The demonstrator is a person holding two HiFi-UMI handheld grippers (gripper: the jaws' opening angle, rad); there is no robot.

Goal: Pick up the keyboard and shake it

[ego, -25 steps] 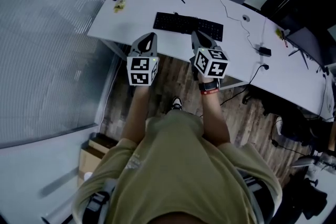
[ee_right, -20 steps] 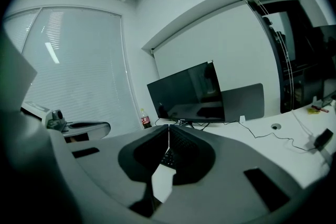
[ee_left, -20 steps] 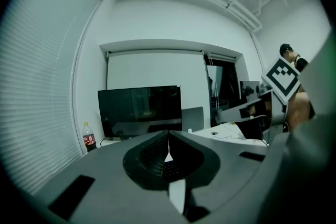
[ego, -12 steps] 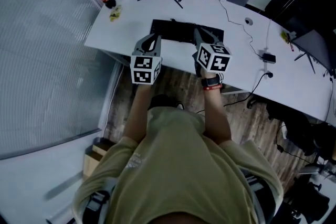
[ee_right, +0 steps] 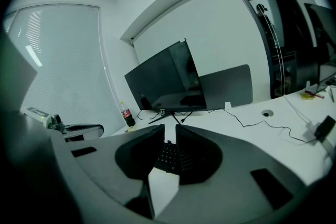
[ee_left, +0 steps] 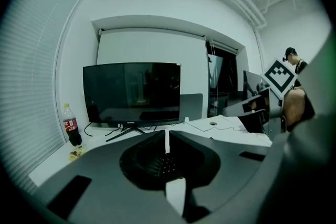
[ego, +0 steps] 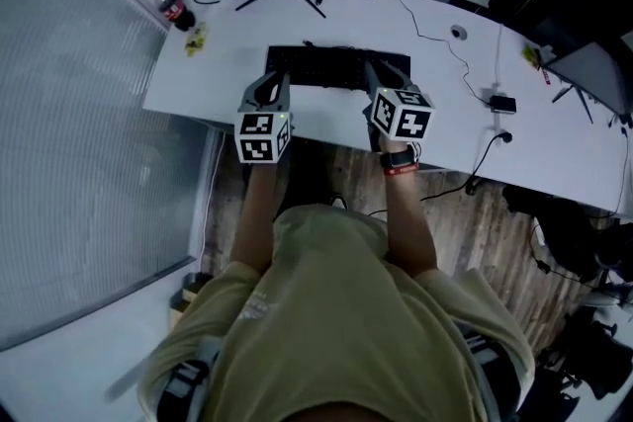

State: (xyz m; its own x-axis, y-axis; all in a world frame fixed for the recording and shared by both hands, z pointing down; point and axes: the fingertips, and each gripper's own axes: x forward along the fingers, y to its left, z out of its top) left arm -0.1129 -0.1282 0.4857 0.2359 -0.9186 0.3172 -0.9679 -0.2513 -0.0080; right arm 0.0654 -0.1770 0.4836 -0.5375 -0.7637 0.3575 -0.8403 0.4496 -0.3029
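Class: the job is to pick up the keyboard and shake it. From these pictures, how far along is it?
Done: the left gripper and right gripper are at the near edge of the keyboard. In hand: the right gripper's jaws are opening, with nothing clamped between them; the left is shut, empty. Left: the keyboard lies flat on the desk, so gripping, lifting and shaking remain.

no words or numbers clear enough to read.
bottle (ee_left: 70, 126) on counter (ego: 227, 84): red label, print too small.
monitor (ee_left: 131, 94): tiny mark on bottom edge, too blurry.
left tongs cube (ego: 261, 135), right tongs cube (ego: 402, 114): black and white square patterns, no letters.
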